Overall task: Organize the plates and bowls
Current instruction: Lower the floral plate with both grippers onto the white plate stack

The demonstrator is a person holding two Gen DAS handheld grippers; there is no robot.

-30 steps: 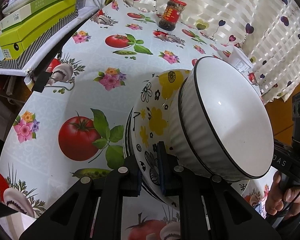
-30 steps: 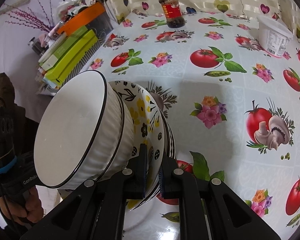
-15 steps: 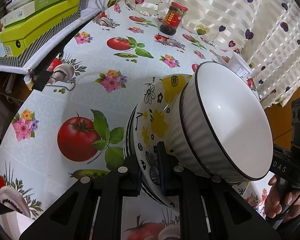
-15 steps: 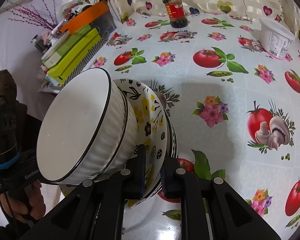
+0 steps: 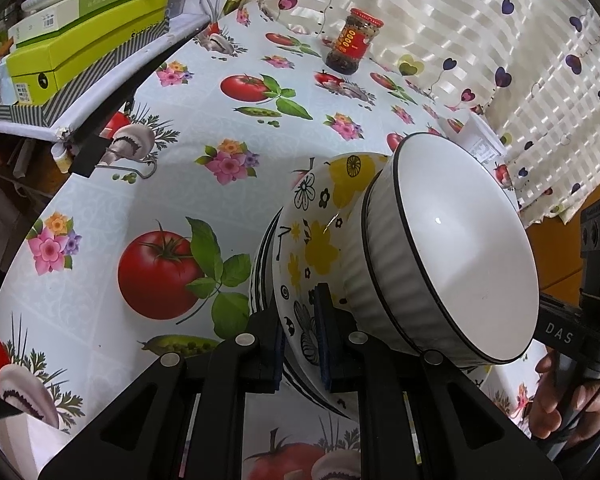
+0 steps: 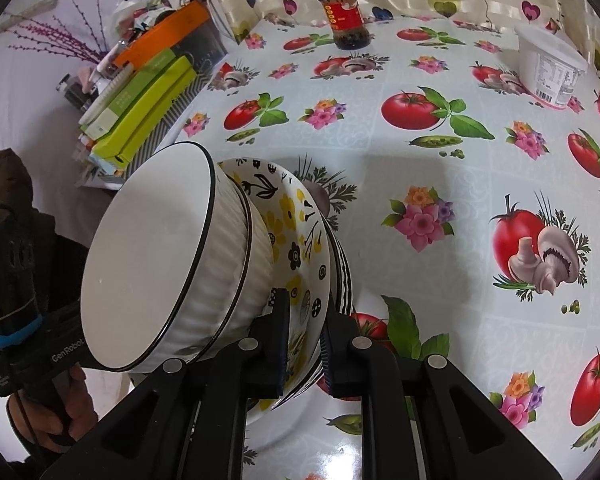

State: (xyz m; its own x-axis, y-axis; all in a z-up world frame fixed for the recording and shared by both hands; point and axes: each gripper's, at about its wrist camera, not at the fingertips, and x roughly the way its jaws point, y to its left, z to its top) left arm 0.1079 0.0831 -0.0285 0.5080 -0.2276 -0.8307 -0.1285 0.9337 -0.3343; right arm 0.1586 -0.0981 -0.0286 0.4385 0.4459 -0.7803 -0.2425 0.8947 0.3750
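Observation:
A tilted stack hangs over the table between my two grippers. At the bottom is a black-striped plate [image 5: 260, 276] [image 6: 342, 272]. On it lies a plate with yellow flowers [image 5: 320, 240] [image 6: 296, 232], which carries two nested white ribbed bowls [image 5: 460, 248] [image 6: 148, 264] with black rims. My left gripper [image 5: 300, 340] is shut on the plates' near rim, one pad under the striped plate and one on the flowered face. From the opposite side, my right gripper [image 6: 304, 344] is shut on the same plates' rim.
The table wears a cloth [image 6: 440, 168] printed with tomatoes and flowers. A red-lidded jar [image 5: 352, 46] [image 6: 344, 20] stands at the far edge by the curtain, and a white tub [image 6: 548, 68] at the far right. Green boxes [image 5: 80, 52] [image 6: 140, 108] lie stacked beside the table.
The right gripper's jaws stand a touch wider on the rim than a second ago. The stack and both hands have kept their places.

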